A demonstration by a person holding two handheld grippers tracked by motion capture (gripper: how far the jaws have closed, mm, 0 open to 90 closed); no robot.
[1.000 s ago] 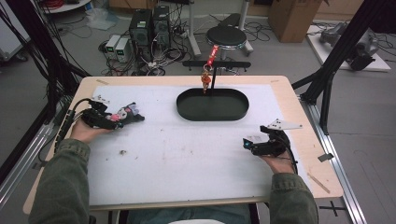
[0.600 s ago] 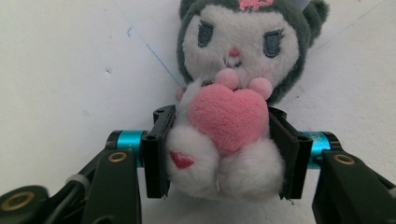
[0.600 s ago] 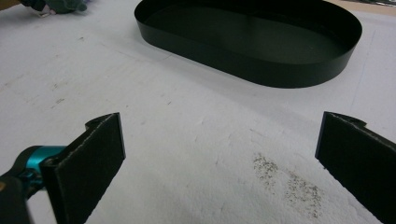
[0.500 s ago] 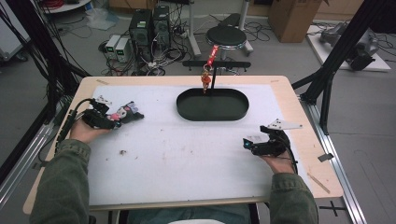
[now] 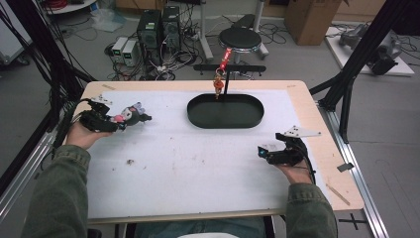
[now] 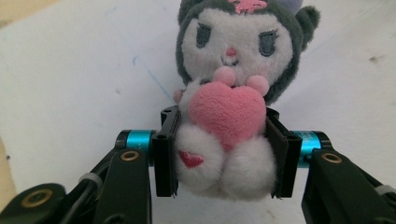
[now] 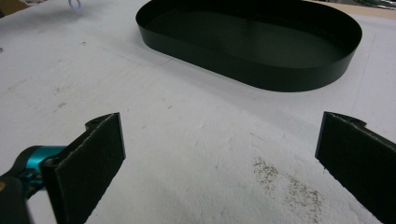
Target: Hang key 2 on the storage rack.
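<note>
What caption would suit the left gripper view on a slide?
Black tongs squeeze a grey-and-white plush toy, hugging a pink heart, by its body above a white table.

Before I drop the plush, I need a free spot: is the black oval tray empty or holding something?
Empty. The black oval tray shows only bare dark floor in the right gripper view, and the high view agrees.

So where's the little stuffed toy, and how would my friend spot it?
Look at the white table, over at its left side. There the left gripper is shut on the plush toy. It's the only soft thing around: a white face, dark grey hood, hugging a pink heart.
</note>
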